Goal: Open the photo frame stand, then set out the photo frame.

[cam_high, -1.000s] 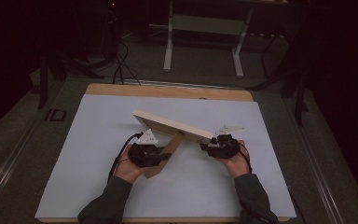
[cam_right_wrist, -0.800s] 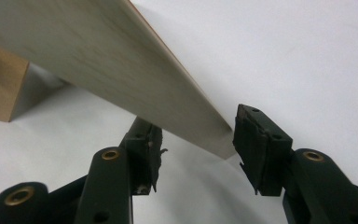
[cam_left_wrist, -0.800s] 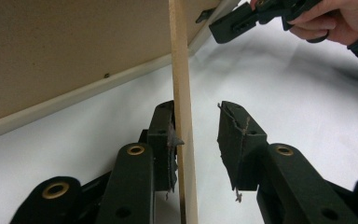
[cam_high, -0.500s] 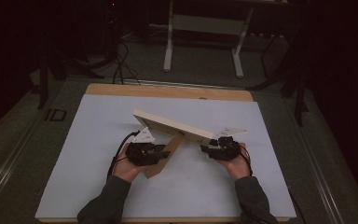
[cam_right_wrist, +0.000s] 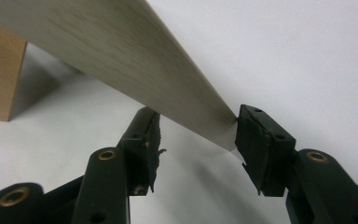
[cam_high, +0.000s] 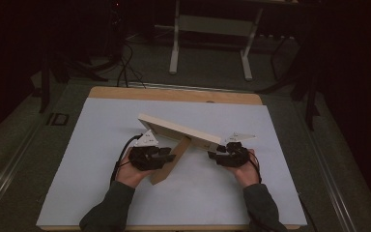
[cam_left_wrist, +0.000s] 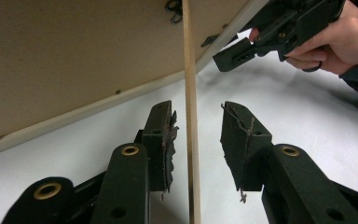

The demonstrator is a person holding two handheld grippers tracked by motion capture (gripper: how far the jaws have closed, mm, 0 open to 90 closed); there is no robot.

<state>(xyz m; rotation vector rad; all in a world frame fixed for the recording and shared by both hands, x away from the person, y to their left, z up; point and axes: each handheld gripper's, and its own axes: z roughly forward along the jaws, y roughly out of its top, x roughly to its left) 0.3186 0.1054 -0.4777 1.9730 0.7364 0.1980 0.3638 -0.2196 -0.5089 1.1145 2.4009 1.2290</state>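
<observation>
A person props a wooden picture frame (cam_high: 178,129) on a white table mat (cam_high: 87,159), a gripper in each hand. The left gripper (cam_left_wrist: 196,135) has just been opening: its fingers (cam_left_wrist: 161,140) stand apart, the hinged back stand (cam_left_wrist: 189,93) running between them, untouched by either pad. The right gripper (cam_right_wrist: 196,135) straddles the frame's raised edge, one pad touching the corner, the other clear. Judged from here, the right should steady the frame until the stand bears its weight.
</observation>
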